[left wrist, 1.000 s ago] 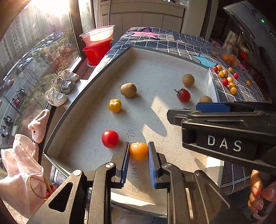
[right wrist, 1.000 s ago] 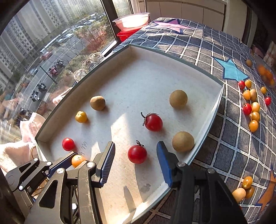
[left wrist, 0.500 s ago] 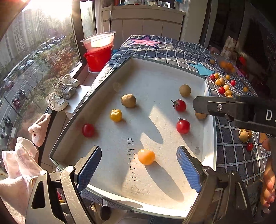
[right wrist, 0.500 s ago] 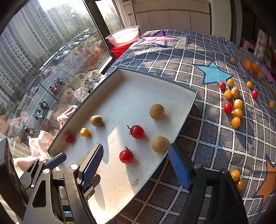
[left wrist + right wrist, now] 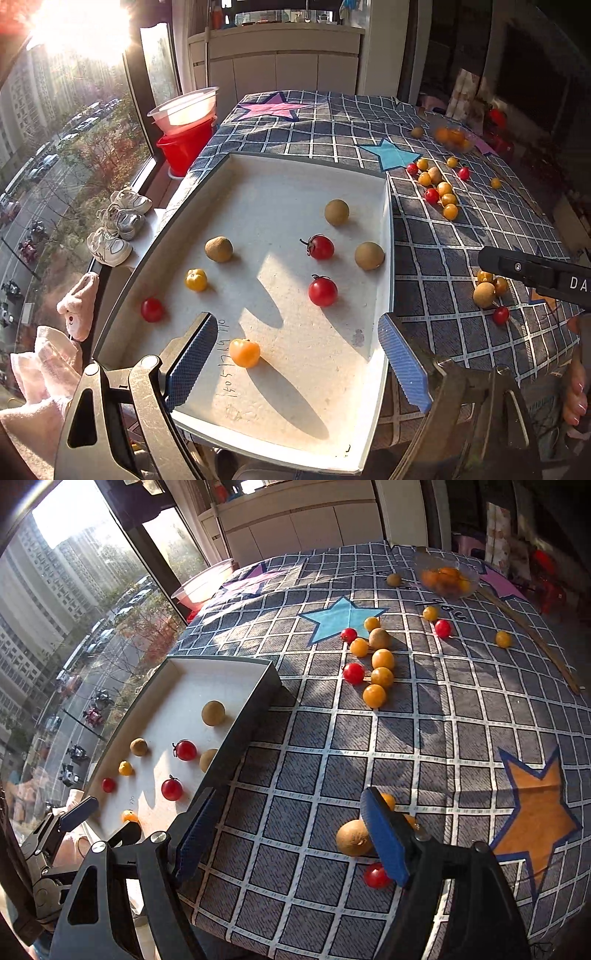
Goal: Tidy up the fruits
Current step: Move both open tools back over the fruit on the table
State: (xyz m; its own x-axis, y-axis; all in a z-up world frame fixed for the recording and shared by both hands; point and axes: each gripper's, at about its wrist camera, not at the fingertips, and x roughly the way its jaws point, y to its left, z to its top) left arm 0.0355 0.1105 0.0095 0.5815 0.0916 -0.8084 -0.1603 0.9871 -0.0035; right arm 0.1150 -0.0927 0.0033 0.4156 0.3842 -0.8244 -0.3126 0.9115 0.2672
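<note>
left gripper (image 5: pixel 295 354): jaws wide, empty, over tray (image 5: pixel 388 236) | right gripper (image 5: pixel 284 838): jaws wide, empty | brown fruit (image 5: pixel 352 837) at lower centre, beside right finger: light, firm, rolls; pinch across its middle

The left gripper (image 5: pixel 295 363) has grey, scuffed metal-look linkage arms with round silver pivot screws, and its jaws carry blue pads with fine ridged texture. The right gripper (image 5: pixel 291 836) is built of matte black arms with silver screw heads and the same ribbed blue pads. Its black body bears white letters "DA". Bare fingers (image 5: pixel 576 391) with pale nails show beneath it.
</note>
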